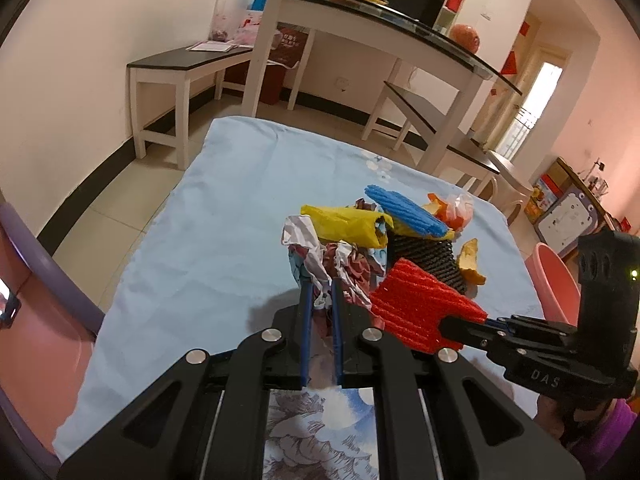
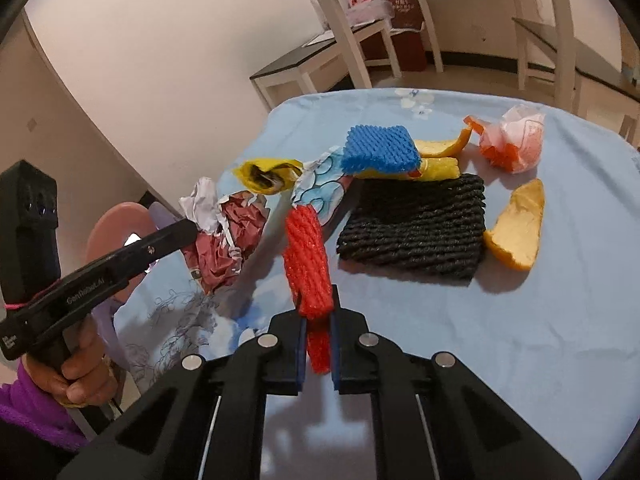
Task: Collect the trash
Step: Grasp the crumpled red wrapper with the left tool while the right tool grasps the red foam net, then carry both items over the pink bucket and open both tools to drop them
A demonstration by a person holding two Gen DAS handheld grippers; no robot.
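My left gripper (image 1: 320, 292) is shut on a crumpled red-and-white paper wad (image 1: 340, 260), also seen in the right wrist view (image 2: 224, 236), held just above the blue cloth. My right gripper (image 2: 316, 300) is shut on a red foam net (image 2: 306, 252), which also shows in the left wrist view (image 1: 420, 304). On the cloth lie a black foam net (image 2: 416, 228), a blue foam net (image 2: 380, 148), a yellow wrapper (image 2: 268, 172), orange peels (image 2: 520, 224) and a pink plastic bag (image 2: 516, 140).
The blue cloth (image 1: 224, 216) covers a low table. A pink stool (image 1: 554, 280) stands at its right, a pink and purple chair (image 1: 48, 300) at its left. A white bench (image 1: 180, 68) and a glass-topped table (image 1: 400, 20) stand behind.
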